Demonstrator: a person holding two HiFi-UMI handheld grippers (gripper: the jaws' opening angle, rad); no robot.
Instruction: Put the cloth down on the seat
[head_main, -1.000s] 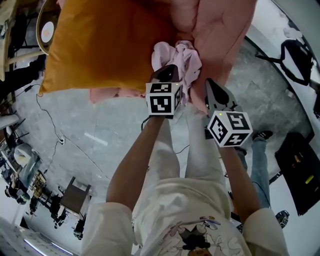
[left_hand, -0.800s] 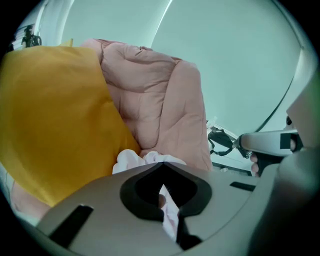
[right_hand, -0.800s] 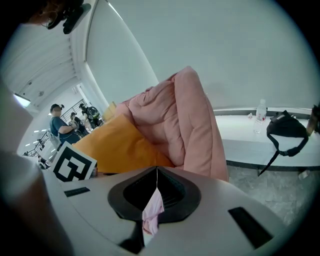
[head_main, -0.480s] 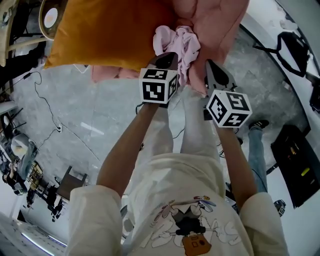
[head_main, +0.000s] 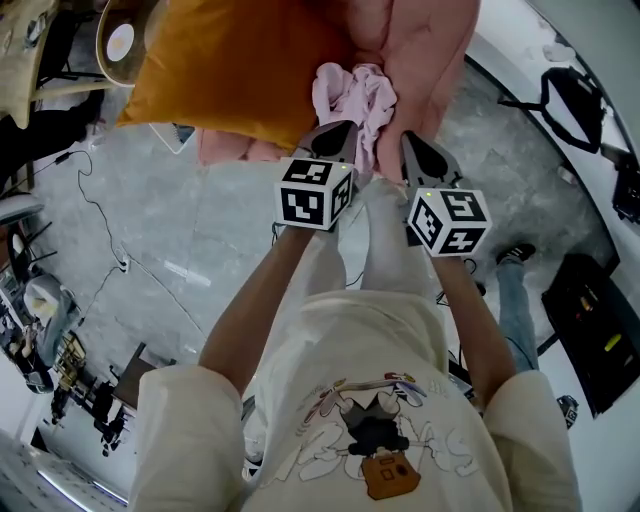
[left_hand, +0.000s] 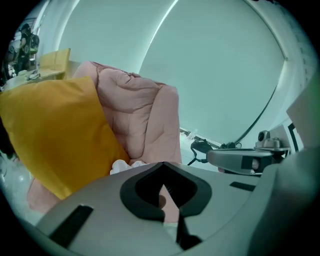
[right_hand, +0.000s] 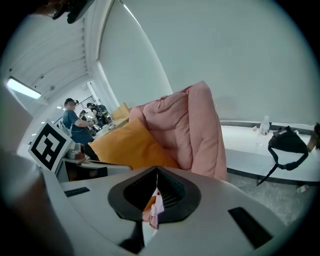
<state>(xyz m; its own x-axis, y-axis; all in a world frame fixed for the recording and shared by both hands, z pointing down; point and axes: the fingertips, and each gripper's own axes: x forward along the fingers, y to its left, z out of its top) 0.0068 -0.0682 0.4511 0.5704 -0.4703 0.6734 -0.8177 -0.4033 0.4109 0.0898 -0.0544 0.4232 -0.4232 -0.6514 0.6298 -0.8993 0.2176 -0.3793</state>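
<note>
A crumpled pale pink cloth sits bunched on the pink padded seat, beside an orange cushion. The left gripper and right gripper each have their jaws pinched tight on its near folds. It looks light and limp, best held by a fold.

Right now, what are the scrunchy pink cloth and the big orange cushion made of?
The cloth looks like thin, soft fabric, matte pale pink, because it bunches into lots of little wrinkles. The cushion looks like smooth orange fabric over soft stuffing, since it's plump with hardly any creases. It may be velvety, but that's hard to tell.
</note>
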